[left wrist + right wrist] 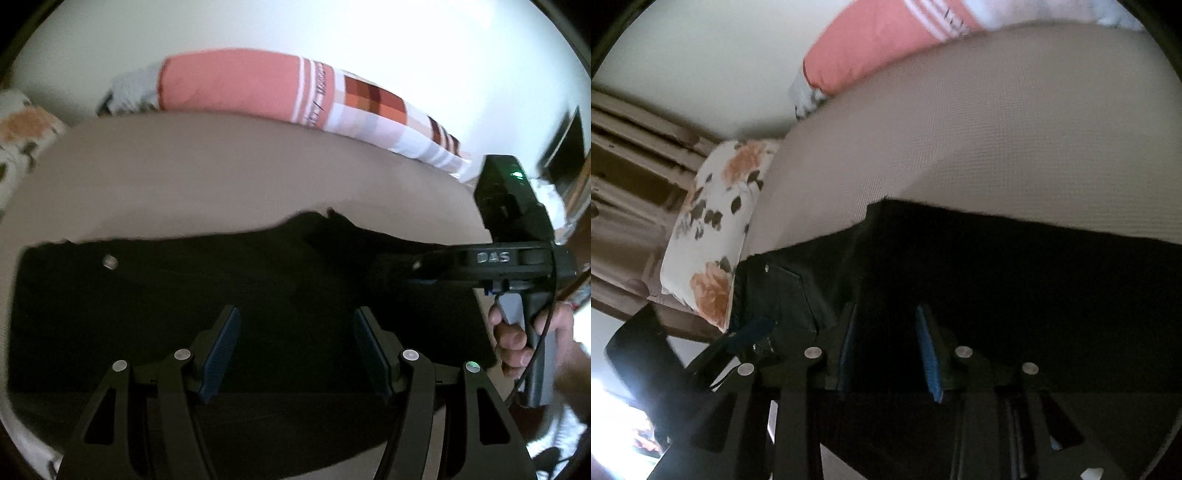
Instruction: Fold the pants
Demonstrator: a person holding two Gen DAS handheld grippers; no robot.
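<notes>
Black pants (229,295) lie flattened across a beige bed cover (221,177), their upper edge running roughly level through the left wrist view, with a small metal rivet (109,261) visible near the garment's left end. The left gripper (295,350) hangs above the dark cloth with its 2 blue-padded fingers (221,350) standing well apart and nothing between them. In the same view the right gripper (417,266) enters from the right and lies low over the pants' upper right part; a person's hand (513,339) grasps its grey handle. In the right wrist view the right gripper (888,350) points down at the pants (997,277), whose folded edge and a stitched pocket (783,291) appear at the left; its pads (931,354) stand a narrow gap apart, and the dark, blurred cloth beneath makes it impossible to tell whether any fabric sits between them. The left gripper (753,332) shows at the lower left of this view. At the far side of the bed rest a coral and checked pillow (236,85) along a white wall (332,29), and a floral pillow (716,229) at the bed's left end.
</notes>
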